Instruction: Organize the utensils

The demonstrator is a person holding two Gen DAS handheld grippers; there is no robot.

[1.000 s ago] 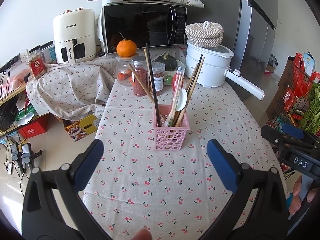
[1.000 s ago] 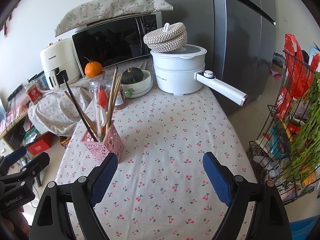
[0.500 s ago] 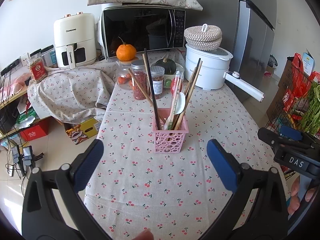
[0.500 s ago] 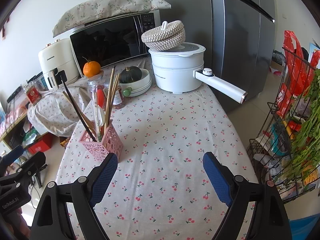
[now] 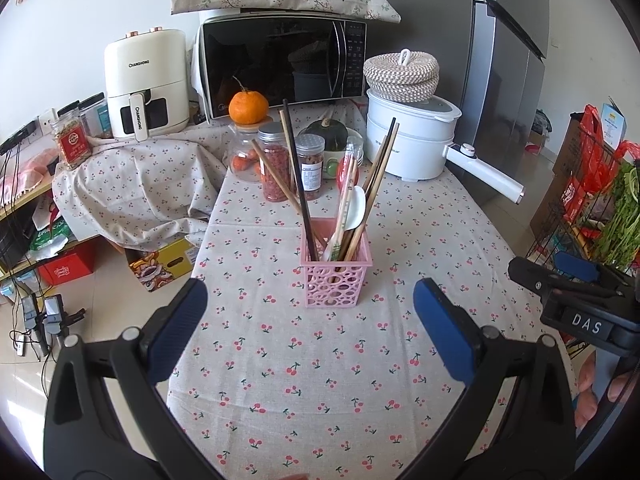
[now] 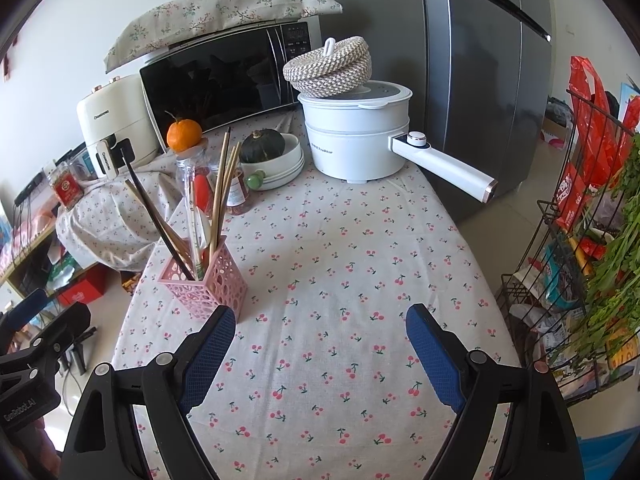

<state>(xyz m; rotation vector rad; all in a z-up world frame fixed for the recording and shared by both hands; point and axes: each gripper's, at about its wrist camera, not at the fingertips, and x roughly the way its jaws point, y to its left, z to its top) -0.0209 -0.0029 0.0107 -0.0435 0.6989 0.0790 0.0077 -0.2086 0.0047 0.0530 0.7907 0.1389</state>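
A: What's nearest?

B: Both claws, each spread wide with nothing between the blue pads: the left gripper [image 5: 310, 334] and the right gripper [image 6: 320, 346], hanging over the cherry-print tablecloth [image 5: 320, 380].

A: And the utensils?

B: Standing in the pink perforated basket [image 5: 335, 276] mid-table: wooden chopsticks [image 5: 378, 176], a dark pair [image 5: 296, 176] and a white spoon [image 5: 354, 208].

A: Beyond that?

B: Spice jars [image 5: 274, 162], an orange [image 5: 248, 106] on a jar, a green squash [image 6: 262, 146] in a bowl, a white electric pot [image 6: 356, 132], then the microwave [image 5: 280, 62].
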